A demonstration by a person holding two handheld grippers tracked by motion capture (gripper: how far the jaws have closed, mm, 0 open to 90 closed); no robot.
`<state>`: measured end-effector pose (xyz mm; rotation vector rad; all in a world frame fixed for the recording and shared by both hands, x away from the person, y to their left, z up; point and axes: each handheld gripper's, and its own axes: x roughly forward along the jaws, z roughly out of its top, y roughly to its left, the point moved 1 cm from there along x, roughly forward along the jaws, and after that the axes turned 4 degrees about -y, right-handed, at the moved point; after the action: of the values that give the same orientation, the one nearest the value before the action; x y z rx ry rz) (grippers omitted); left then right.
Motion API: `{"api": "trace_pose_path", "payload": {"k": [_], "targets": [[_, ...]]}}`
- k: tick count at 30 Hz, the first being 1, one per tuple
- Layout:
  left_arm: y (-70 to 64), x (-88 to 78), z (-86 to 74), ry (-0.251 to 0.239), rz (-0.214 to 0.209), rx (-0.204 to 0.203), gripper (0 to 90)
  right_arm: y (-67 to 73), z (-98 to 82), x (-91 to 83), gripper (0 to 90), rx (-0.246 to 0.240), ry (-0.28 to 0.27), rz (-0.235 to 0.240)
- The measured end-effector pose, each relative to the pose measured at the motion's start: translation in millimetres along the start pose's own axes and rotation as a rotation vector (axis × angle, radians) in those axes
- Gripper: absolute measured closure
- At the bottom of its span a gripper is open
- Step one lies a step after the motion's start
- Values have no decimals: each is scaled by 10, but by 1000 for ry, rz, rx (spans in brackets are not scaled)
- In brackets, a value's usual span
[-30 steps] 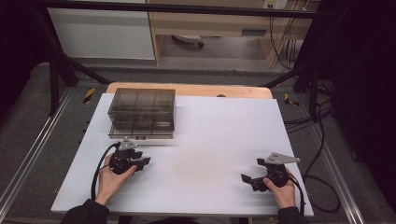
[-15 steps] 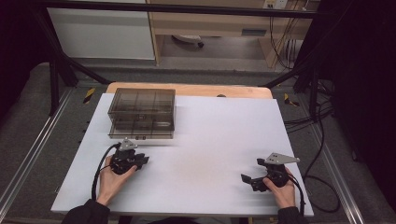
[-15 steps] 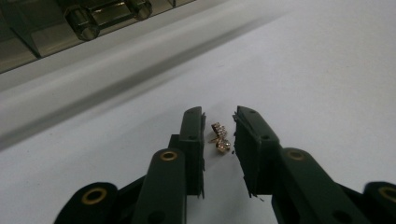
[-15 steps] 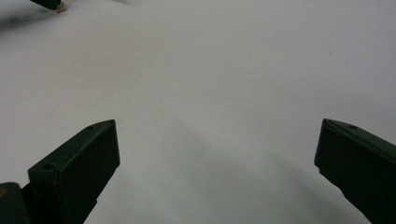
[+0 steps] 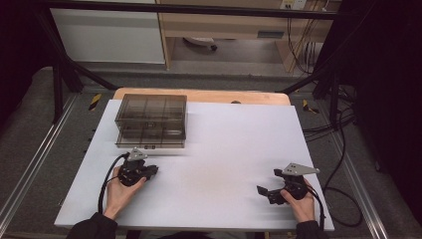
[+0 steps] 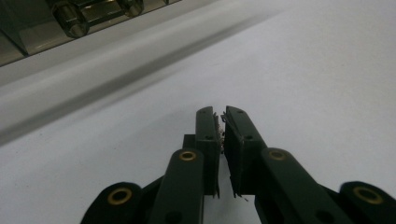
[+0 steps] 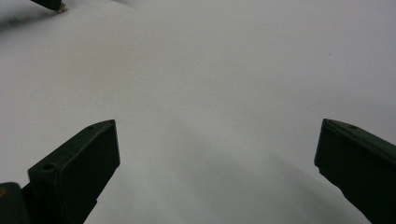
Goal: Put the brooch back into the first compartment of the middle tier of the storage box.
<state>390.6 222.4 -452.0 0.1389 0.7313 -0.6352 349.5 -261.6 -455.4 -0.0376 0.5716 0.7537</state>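
Note:
My left gripper (image 5: 154,171) rests on the white table (image 5: 224,149) at the front left, held by a hand, just in front of a smoky transparent compartment box (image 5: 152,119). In the left gripper view its black jaws are shut, pads nearly touching, with nothing between them (image 6: 222,120); the box (image 6: 32,23) lies at the upper left. My right gripper (image 5: 266,194) sits at the front right, pointing left. Its jaws stand wide apart over bare table in the right gripper view (image 7: 218,128).
The box holds several compartments and stands at the table's back left. A wooden board edge (image 5: 239,95) lies behind the white top. Cables (image 5: 343,194) hang off the right side, and metal frame rails (image 5: 30,164) run along the left.
The left gripper has turned very slightly beside the box. The right gripper has stayed where it was.

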Motion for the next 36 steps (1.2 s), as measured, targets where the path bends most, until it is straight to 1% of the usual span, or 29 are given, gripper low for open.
{"api": "trace_pose_path", "payload": {"k": [9,16,18,20,24,36], "targets": [[-14,-10,7,-7,-15,8,866,-1,-1,0,6,-2,2,-2],[-28,-13,12,-9,-17,18,877,3,-2,1,6,-2,2,-1],[-31,-20,14,-10,-12,24,879,4,-3,1,6,-3,5,-3],[-39,-19,15,-9,-18,28,880,4,-2,1,6,-2,4,-3],[-61,-22,20,-8,-20,48,881,3,-1,-1,6,-5,2,-3],[-67,-89,40,-28,-28,45,882,3,-2,1,6,-6,4,-4]]}}
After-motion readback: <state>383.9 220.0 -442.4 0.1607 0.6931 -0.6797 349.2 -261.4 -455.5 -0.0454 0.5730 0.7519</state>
